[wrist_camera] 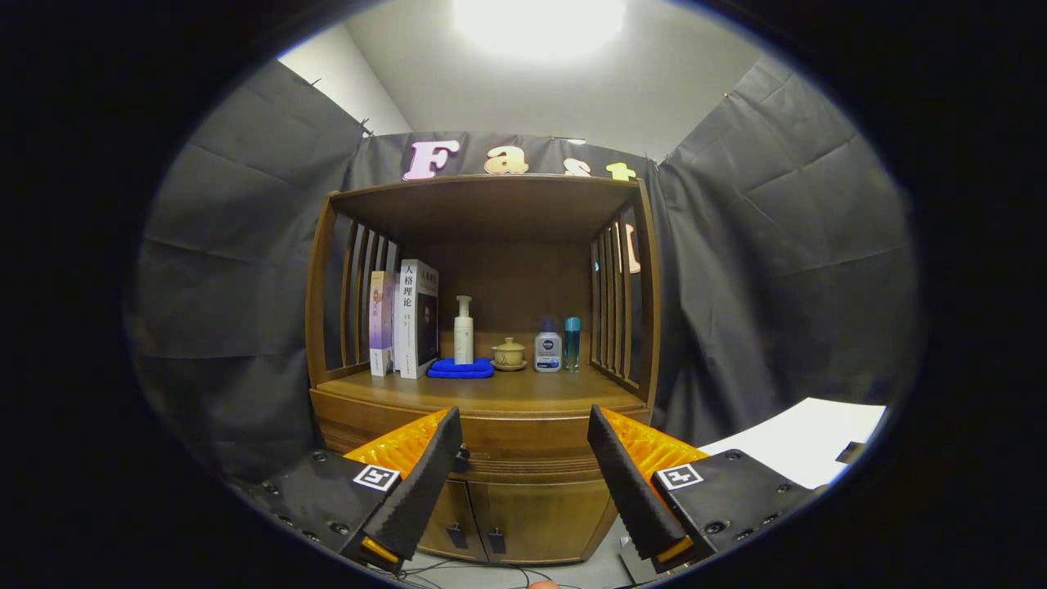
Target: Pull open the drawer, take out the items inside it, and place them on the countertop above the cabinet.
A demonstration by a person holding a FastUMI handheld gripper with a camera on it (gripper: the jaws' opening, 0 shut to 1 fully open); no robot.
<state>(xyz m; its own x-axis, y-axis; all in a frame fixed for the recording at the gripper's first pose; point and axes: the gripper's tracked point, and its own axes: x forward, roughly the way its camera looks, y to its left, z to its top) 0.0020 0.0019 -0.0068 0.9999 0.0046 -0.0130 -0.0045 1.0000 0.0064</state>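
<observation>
The gripper (523, 474), fingers spread wide and holding nothing, hangs short of the wooden cabinet (483, 409). Straight ahead between the fingertips runs the closed drawer (523, 446), its long axis crosswise; its knob, probably the dark spot beside the left finger, is unclear. Beyond lies the countertop (491, 388).

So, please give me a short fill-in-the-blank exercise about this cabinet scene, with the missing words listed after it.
1. The fingers of the tool stand ____, with nothing between them.
2. The white pump bottle stands on a folded ____ cloth.
3. The drawer, just ahead of the fingers, is ____.
4. The small lidded teacup sits between the pump bottle and the ____ bottle with the dark label.

Missing words: open; blue; closed; grey
</observation>
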